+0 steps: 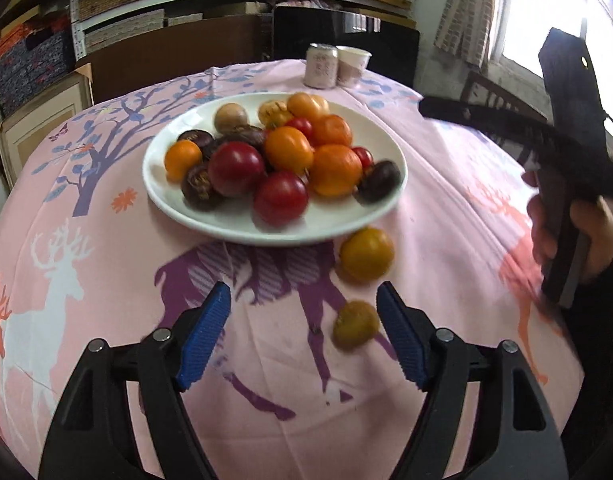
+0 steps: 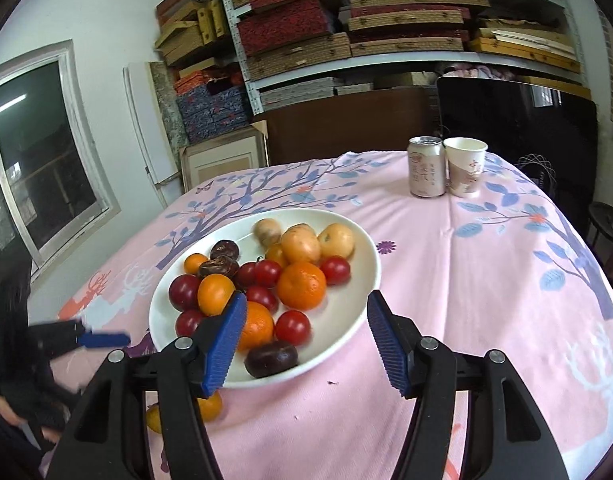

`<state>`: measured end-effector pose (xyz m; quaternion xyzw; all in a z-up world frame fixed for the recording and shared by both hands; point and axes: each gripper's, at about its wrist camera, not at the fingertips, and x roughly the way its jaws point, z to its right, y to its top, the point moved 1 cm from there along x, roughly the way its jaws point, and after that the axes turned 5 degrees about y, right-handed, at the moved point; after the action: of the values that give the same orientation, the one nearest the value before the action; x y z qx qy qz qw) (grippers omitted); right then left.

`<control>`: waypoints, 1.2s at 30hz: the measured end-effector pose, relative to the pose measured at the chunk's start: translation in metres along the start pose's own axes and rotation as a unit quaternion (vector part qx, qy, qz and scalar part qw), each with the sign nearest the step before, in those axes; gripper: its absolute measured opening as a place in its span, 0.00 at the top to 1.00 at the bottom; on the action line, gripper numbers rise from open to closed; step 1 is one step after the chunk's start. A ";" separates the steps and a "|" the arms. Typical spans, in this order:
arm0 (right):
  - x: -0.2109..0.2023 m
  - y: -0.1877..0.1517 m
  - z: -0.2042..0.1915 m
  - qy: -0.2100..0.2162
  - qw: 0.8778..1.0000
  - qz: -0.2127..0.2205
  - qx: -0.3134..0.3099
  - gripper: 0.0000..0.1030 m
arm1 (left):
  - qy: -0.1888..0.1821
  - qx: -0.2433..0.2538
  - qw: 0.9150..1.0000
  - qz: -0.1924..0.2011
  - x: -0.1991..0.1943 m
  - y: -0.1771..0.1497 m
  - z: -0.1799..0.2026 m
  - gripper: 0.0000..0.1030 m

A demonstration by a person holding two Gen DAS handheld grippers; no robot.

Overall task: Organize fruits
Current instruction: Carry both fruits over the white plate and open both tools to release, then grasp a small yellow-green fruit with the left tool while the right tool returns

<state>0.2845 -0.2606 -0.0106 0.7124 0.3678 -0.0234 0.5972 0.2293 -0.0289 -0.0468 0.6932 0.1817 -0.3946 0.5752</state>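
Pink tablecloth [image 1: 446, 208], two loose fruits [image 1: 366, 255] (left view only), plate [image 2: 346, 320]

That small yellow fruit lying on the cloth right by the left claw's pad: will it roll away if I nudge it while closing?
Likely yes. The small yellow fruit is round and sits loose on the smooth tablecloth, so a one-sided touch from the left claw could send it rolling. It looks small and probably light. Its skin seems smooth, so the ribbed blue pads should help hold it.
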 end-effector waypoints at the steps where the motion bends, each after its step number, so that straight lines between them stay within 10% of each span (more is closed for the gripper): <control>1: -0.003 -0.002 0.003 -0.004 1.000 0.004 0.004 0.34 | -0.003 0.011 1.000 -0.003 0.000 -0.006 0.006 0.29; 8: -0.007 -0.007 0.016 -0.015 1.000 0.004 0.021 0.33 | 0.013 0.039 0.999 -0.008 0.003 -0.012 0.021 0.29; 20: 0.004 -0.012 0.014 -0.016 0.999 -0.026 0.015 0.33 | -0.015 0.061 0.998 -0.018 0.020 -0.015 0.035 0.73; 36: 0.013 -0.016 0.012 -0.023 0.999 -0.046 0.009 0.33 | -0.007 0.054 0.998 -0.009 0.017 -0.013 0.033 0.73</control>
<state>0.2902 -0.2645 -0.0340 0.6990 0.3861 -0.0706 0.5977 0.2193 -0.0597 -0.0687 0.7185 0.1625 -0.4140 0.5348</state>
